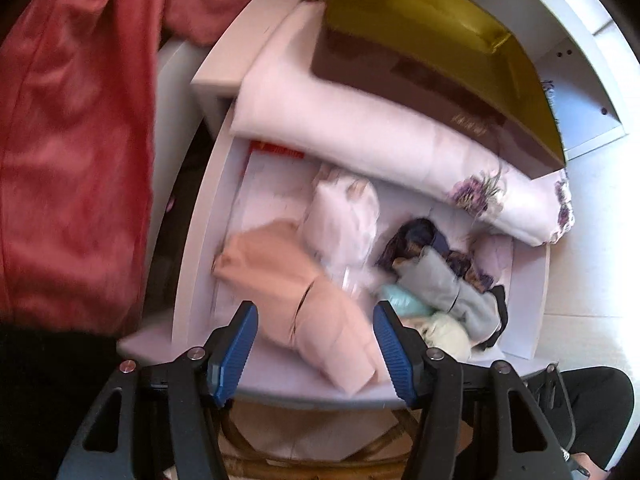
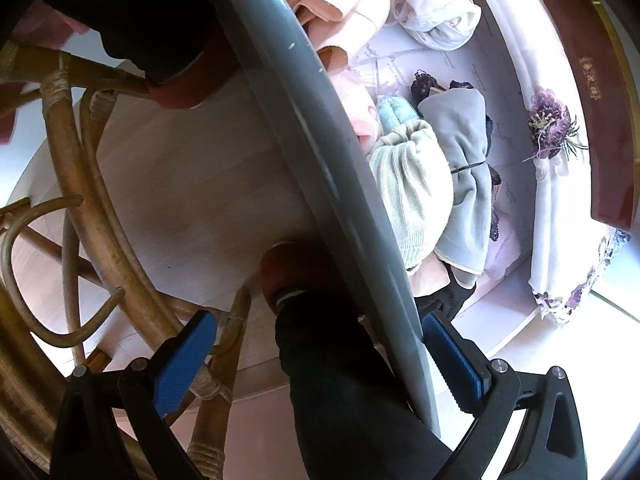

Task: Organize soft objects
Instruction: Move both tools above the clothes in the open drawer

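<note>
**Both claws open above a drawer of soft clothes**

The left claw (image 1: 314,344) stood wide open and held nothing, its blue pads either side of a folded peach garment (image 1: 304,292) that lay at the near left of the open drawer (image 1: 192,264). Whether the pads touched the cloth could not be told through the blur. The right claw (image 2: 316,364) was also spread wide and empty, hanging low beside the drawer's front edge (image 2: 320,128), over a dark trouser leg (image 2: 340,380) and a cane chair (image 2: 100,216).

Beyond the peach piece lay a crumpled white garment (image 1: 344,216), and to the right a heap: a grey cloth tied with a band (image 1: 452,288), a pale green knit (image 2: 412,196), a light blue piece (image 1: 404,300) and dark lace (image 1: 416,236). A flowered pillow (image 1: 380,140) lay along the back, under a brown and gold box (image 1: 420,60).

The peach garment looked light, limp and easily creased; a pinch on its thick folded edge would probably lift it whole, while a single layer would likely unfold. The knit and the tied grey bundle seemed bulkier and easier to grip at the middle.
</note>
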A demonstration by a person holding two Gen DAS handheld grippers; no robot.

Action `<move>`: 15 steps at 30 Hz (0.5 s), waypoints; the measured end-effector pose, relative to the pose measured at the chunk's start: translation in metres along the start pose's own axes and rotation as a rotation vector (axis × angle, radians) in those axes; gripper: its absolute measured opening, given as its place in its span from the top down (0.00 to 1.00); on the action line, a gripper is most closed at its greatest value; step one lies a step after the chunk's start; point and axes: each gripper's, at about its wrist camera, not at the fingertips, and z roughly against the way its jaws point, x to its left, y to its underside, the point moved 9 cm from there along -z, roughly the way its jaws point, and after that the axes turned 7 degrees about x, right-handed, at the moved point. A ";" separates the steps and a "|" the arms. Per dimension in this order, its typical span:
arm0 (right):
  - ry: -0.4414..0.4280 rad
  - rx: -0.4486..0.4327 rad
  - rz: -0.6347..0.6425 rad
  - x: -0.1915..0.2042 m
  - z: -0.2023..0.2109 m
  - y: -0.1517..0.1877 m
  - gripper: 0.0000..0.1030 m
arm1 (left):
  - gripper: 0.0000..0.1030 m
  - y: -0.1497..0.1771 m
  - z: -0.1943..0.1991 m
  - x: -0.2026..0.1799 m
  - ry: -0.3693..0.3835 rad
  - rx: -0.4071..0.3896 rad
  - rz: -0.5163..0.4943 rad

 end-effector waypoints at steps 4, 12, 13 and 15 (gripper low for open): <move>-0.011 -0.009 -0.015 -0.004 0.000 -0.002 0.00 | 0.41 -0.008 -0.011 -0.006 0.009 -0.012 -0.055; -0.059 -0.030 -0.058 -0.012 0.003 -0.007 0.00 | 0.41 -0.006 -0.020 -0.006 -0.008 -0.017 -0.072; -0.078 -0.038 -0.072 -0.014 0.005 -0.007 0.00 | 0.41 -0.005 -0.022 -0.006 -0.010 -0.016 -0.073; -0.115 -0.057 -0.106 -0.009 0.018 -0.003 0.00 | 0.41 -0.005 -0.023 -0.005 -0.017 -0.011 -0.068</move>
